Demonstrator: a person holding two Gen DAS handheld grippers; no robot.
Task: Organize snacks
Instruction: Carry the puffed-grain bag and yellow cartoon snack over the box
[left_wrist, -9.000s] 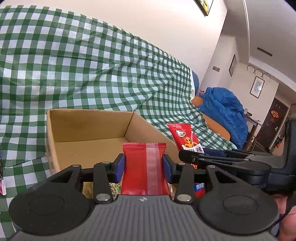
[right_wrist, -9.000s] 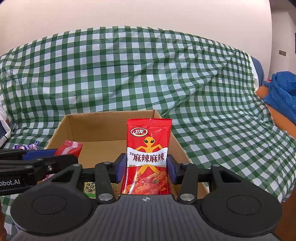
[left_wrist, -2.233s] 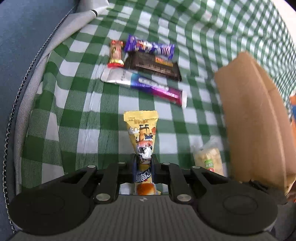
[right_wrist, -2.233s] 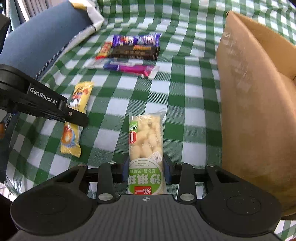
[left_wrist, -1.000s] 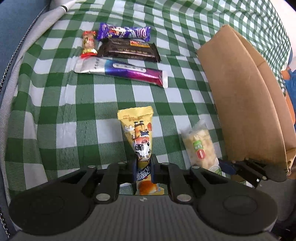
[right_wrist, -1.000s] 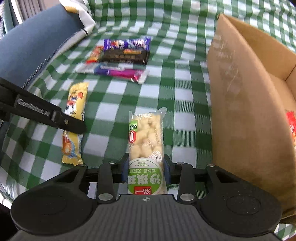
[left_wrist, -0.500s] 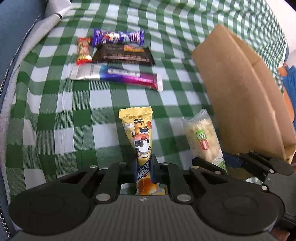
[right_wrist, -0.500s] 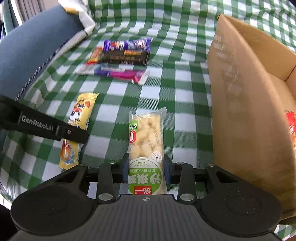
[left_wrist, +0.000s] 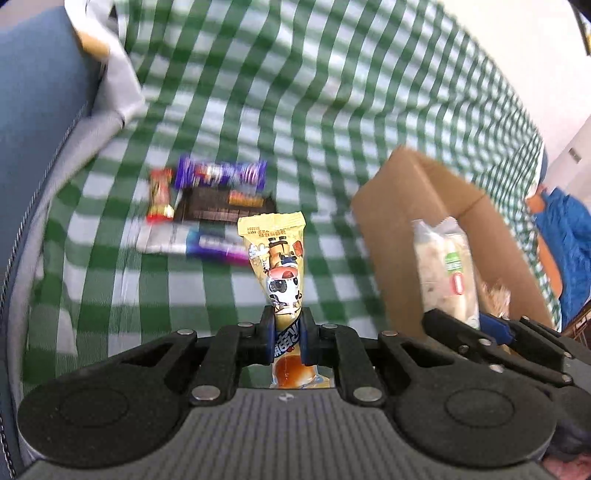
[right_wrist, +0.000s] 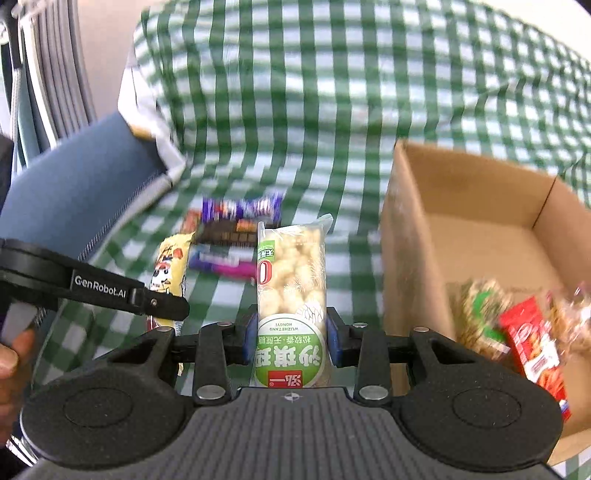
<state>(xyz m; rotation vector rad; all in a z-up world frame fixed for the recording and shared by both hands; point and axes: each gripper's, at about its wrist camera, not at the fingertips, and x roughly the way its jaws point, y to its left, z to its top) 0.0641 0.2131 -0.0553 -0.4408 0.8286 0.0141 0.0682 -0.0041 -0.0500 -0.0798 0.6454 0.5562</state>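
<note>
My left gripper (left_wrist: 287, 336) is shut on a yellow cartoon snack packet (left_wrist: 279, 258), held off the green checked cloth (left_wrist: 258, 92). My right gripper (right_wrist: 290, 343) is shut on a clear puffed-snack packet with a green label (right_wrist: 291, 280), also lifted. In the left wrist view that packet (left_wrist: 445, 269) and the right gripper (left_wrist: 491, 334) show at the right, in front of the cardboard box (left_wrist: 413, 206). In the right wrist view the box (right_wrist: 410, 229) stands open at the right with a red packet (right_wrist: 535, 350) and other snacks inside; the left gripper (right_wrist: 162, 304) crosses the left edge.
Several snacks lie together on the cloth beyond the grippers: a purple bar (left_wrist: 221, 173), a dark bar (left_wrist: 225, 203), a small red packet (left_wrist: 160, 195) and a silver-purple bar (left_wrist: 195, 242). A blue cushion (right_wrist: 74, 192) lies at the left. A hand (right_wrist: 11, 365) shows at the left edge.
Both grippers have risen and tipped upward with their packets, lifting them off the cloth. The box's inside and the sofa back now show.
</note>
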